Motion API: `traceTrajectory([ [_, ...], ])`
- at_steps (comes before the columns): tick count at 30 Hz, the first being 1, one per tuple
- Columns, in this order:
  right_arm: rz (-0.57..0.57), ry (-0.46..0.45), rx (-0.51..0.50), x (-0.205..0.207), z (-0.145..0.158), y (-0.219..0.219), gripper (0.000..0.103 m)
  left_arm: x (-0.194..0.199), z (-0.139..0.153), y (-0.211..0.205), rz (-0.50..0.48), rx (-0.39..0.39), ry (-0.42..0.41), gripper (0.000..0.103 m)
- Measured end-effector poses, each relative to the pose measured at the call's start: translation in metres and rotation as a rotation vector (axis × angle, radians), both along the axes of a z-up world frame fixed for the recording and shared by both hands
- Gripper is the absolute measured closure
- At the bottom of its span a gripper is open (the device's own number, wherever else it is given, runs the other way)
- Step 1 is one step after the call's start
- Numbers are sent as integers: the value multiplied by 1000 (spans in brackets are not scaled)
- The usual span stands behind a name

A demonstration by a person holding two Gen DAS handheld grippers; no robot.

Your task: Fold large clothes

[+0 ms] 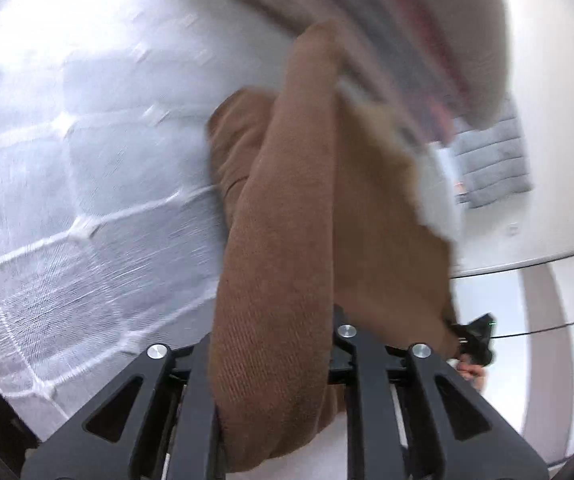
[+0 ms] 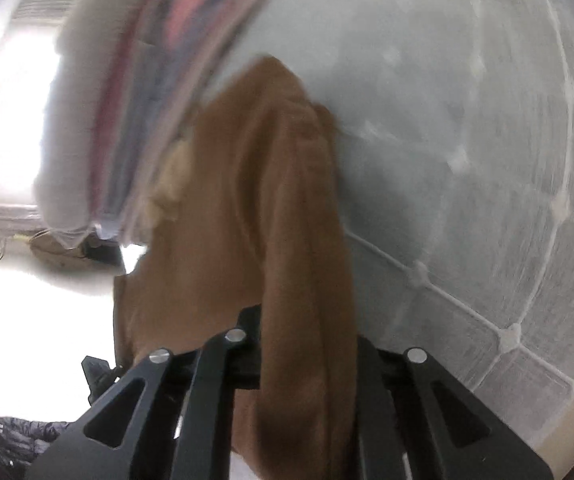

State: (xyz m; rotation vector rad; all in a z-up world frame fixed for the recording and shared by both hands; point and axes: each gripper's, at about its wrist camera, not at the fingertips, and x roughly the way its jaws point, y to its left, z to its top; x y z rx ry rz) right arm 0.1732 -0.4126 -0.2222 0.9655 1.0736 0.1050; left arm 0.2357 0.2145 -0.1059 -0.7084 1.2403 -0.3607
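Observation:
A brown knit garment (image 1: pixel 287 240) hangs bunched over the white quilted bed cover (image 1: pixel 87 160). In the left wrist view my left gripper (image 1: pixel 273 360) is shut on a thick fold of it, and the cloth hides the fingertips. In the right wrist view my right gripper (image 2: pixel 303 360) is shut on another fold of the same brown garment (image 2: pixel 247 200). The cloth stretches between the two grippers. The right gripper (image 1: pixel 475 336), with a hand behind it, shows small at the garment's far corner. The left gripper (image 2: pixel 99 372) shows the same way in the right wrist view.
A blurred stack of folded clothes (image 1: pixel 407 20) in pink, blue and grey lies on the bed beyond the garment, seen also as a stack (image 2: pixel 147 100) in the right wrist view. A grey mat (image 1: pixel 491 160) lies on the pale floor. A dark garment (image 2: pixel 15 436) sits low left.

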Motion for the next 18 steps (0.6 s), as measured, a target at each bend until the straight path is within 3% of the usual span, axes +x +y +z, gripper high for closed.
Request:
traceTrajectory([
  [2,9,17,-79,4,-6,4,71,0,-10,-9,-36,112,-47,72],
  [3,19,36,-157,6,-1,7,54,-1,-7,-13,-48,172,-68,59],
  [4,32,42,-217,7,8,8,46,1,-1,-18,-61,241,-85,47],
  [7,46,10,-390,13,41,10,33,6,35,-32,-110,451,-181,28],
  [9,34,-40,-422,23,57,5,30,12,57,-37,-106,503,-253,21],
  [12,-1,-64,-420,51,61,1,30,38,71,-43,-90,523,-276,20],
  [16,-47,-60,-401,82,48,3,30,82,64,-52,-64,541,-294,20],
  [18,-85,-75,-391,92,47,7,30,103,51,-50,-36,510,-283,20],
])
